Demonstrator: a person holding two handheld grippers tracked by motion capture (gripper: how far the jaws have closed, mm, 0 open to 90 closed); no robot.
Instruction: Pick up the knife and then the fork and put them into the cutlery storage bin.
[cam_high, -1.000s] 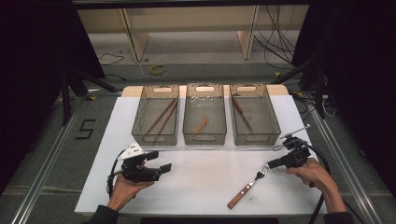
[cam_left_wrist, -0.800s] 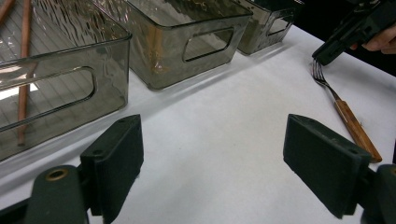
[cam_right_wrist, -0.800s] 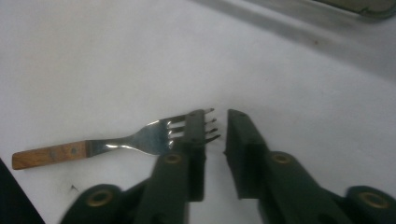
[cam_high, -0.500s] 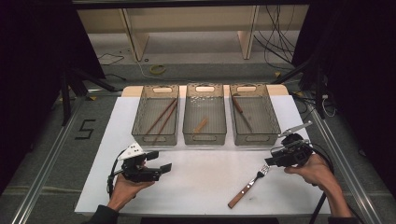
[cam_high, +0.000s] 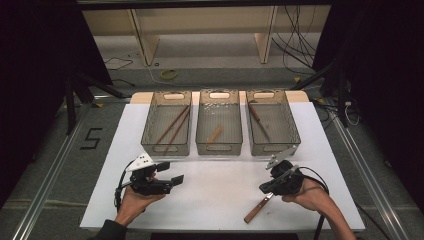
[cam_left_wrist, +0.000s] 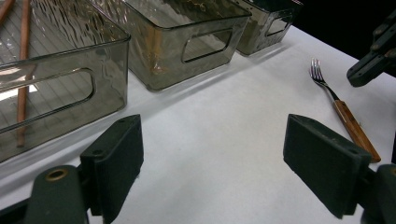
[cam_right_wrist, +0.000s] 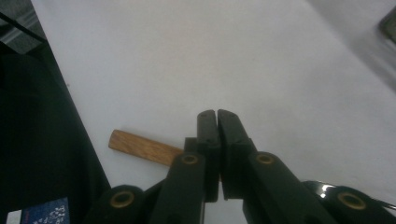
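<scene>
A fork (cam_high: 257, 210) with a wooden handle lies flat on the white table near the front right; its tines (cam_left_wrist: 317, 71) point towards the bins. My right gripper (cam_high: 264, 188) hovers over the fork's head end. Its jaws have just been closing and now stand shut, pads together with nothing between them. The handle (cam_right_wrist: 140, 146) passes underneath my right gripper (cam_right_wrist: 217, 117). My left gripper (cam_high: 171, 173) rests at the front left, open and empty. Across the bare table in front of my left gripper (cam_left_wrist: 212, 158) lies the fork (cam_left_wrist: 346, 120).
Three clear grey bins stand in a row at the back. The left bin (cam_high: 150, 131) holds chopsticks (cam_high: 172, 124), the middle bin (cam_high: 220, 147) a small wooden piece (cam_high: 215, 134), and the right bin (cam_high: 292, 131) a dark utensil (cam_high: 257, 117). The table's front edge (cam_high: 220, 231) is close.
The right gripper has moved left and towards the person, ending over the fork's tines. The fork and the left gripper have stayed put.
</scene>
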